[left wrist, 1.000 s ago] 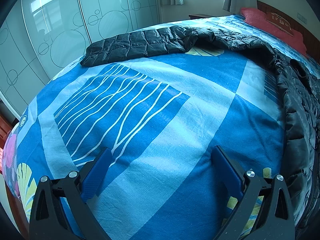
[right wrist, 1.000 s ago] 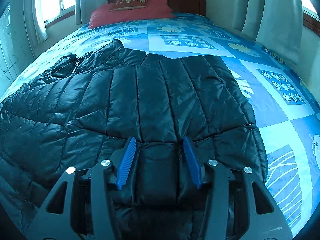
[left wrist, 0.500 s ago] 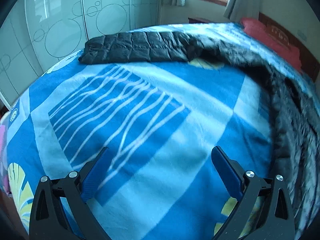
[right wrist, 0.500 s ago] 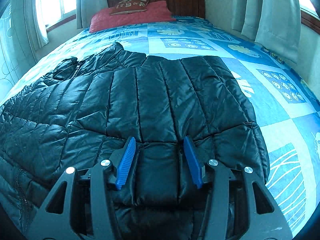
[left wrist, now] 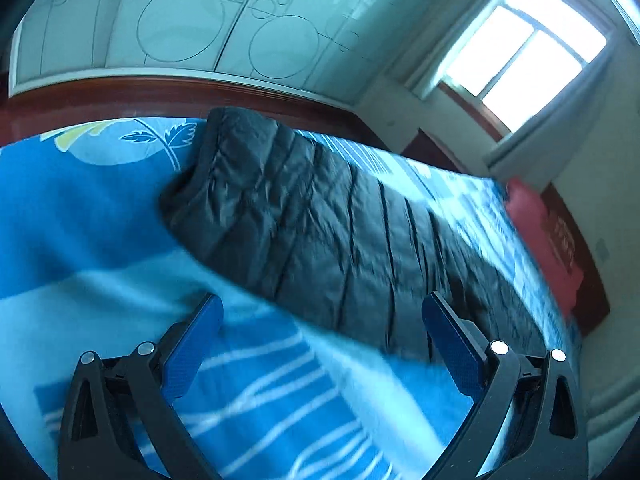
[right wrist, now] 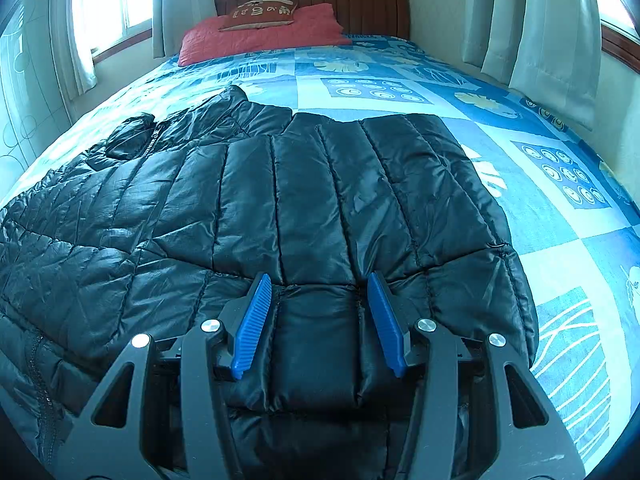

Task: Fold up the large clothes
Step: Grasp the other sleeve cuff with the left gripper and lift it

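A black quilted puffer jacket (right wrist: 304,200) lies spread on a blue patterned bedsheet (right wrist: 560,208). My right gripper (right wrist: 320,288) has its blue fingers (right wrist: 254,320) partly closed around a bunched fold of the jacket's lower edge, which fills the gap. In the left wrist view one jacket sleeve (left wrist: 312,232) stretches across the sheet, its cuff toward the left. My left gripper (left wrist: 320,320) is wide open and empty, just above the sheet in front of the sleeve's near edge.
A red pillow (right wrist: 264,32) and wooden headboard (right wrist: 360,4) are at the bed's far end. Curtains (right wrist: 552,24) hang at the right, a window (left wrist: 520,52) and patterned wardrobe doors (left wrist: 200,24) beyond the bed's wooden edge (left wrist: 160,96).
My left gripper has swung and advanced across the bed toward the sleeve, which now lies close in front of its open fingers. The right gripper keeps its hold and has barely moved.
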`<state>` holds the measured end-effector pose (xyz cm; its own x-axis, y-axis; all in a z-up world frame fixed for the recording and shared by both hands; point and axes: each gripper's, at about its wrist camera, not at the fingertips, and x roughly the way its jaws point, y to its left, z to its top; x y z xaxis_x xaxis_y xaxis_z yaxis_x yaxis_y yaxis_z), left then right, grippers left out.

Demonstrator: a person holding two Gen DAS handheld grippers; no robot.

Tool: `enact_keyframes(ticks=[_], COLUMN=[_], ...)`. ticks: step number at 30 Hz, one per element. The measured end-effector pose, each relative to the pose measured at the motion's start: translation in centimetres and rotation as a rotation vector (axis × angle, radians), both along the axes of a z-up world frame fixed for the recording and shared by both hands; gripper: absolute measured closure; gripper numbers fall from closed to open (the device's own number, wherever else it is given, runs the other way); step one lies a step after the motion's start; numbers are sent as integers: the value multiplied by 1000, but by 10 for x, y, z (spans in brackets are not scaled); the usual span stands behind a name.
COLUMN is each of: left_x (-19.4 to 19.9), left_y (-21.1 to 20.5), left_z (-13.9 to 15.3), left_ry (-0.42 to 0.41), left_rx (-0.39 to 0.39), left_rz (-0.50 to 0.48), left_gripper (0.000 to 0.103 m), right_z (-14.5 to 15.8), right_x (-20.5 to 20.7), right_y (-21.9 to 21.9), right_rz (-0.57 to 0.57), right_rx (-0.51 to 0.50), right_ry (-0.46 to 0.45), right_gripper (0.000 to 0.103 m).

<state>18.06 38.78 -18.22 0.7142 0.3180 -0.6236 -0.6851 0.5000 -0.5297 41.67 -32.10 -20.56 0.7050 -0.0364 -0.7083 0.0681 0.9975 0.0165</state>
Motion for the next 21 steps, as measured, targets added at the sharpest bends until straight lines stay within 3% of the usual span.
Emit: enact_keyframes(ticks=[8,10,11,13,15,18,21], left_x=[0,-1,-3,-6,-6,1,19], left_y=[30,30,32,37,42,38,15], left_z=[4,6,6,5,9,22,48], left_ry=[-126,-97,-87,-73,-35,12,-1], left_rx=[-74,-62,-62,-61,-26,45,141], left_rz=[122,151,167,195,200,180,117], left_gripper=[7,34,40,73,90,95,95], right_z=[0,0,0,0,0,0,0], right_x=[0,0,0,1,0,0,1], right_y=[0,0,0,-1,0,0,0], right_rz=[1,0,0,0,0,-1,-2], right_rx=[0,-3,-3,-3,-3,-3,-4], right_ry=[-1,-1,-1,-1,-2,-2,-3], right_gripper=[53,53,53,53,53,53,53])
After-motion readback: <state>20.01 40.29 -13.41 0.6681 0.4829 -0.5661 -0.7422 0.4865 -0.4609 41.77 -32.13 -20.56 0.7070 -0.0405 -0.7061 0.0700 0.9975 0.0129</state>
